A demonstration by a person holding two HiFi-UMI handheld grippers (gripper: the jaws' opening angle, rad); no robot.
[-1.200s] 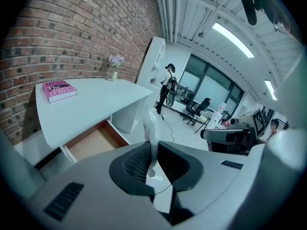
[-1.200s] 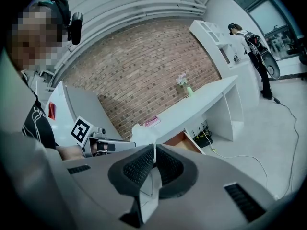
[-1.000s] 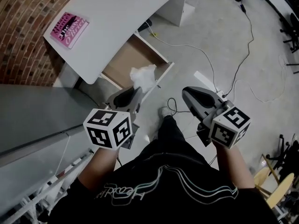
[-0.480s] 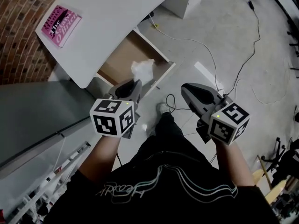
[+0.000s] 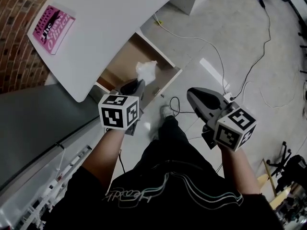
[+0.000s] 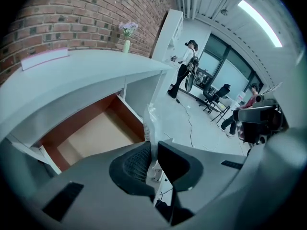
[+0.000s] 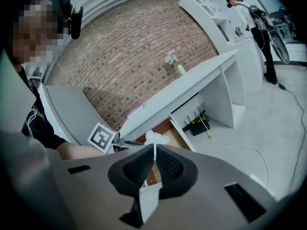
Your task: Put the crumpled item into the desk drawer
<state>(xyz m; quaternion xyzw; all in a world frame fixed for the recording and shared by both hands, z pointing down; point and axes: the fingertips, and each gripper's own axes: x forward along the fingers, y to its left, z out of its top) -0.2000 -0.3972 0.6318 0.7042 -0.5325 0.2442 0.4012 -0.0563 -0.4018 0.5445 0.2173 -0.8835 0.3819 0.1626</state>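
The crumpled white item (image 5: 145,71) hangs over the open desk drawer (image 5: 169,79), pinched at the tip of my left gripper (image 5: 136,85). In the left gripper view the jaws (image 6: 153,150) are shut on a thin fold of the item (image 6: 152,123), with the drawer's wooden bottom (image 6: 93,135) below and to the left. My right gripper (image 5: 193,95) hovers over the floor to the right of the drawer, shut with nothing in it. From the right gripper (image 7: 154,162) I see the item (image 7: 156,138) and the left gripper's marker cube (image 7: 101,136) beyond its jaws.
The white desk top (image 5: 110,18) carries a pink book (image 5: 49,27). A grey cabinet (image 5: 33,123) stands to the left. Cables (image 5: 218,56) run across the floor. The person's shoe (image 5: 166,111) is just below the drawer front. People stand far off (image 6: 184,66).
My left gripper has moved forward, closer to the drawer, still holding the crumpled item. The right gripper has stayed about where it was.
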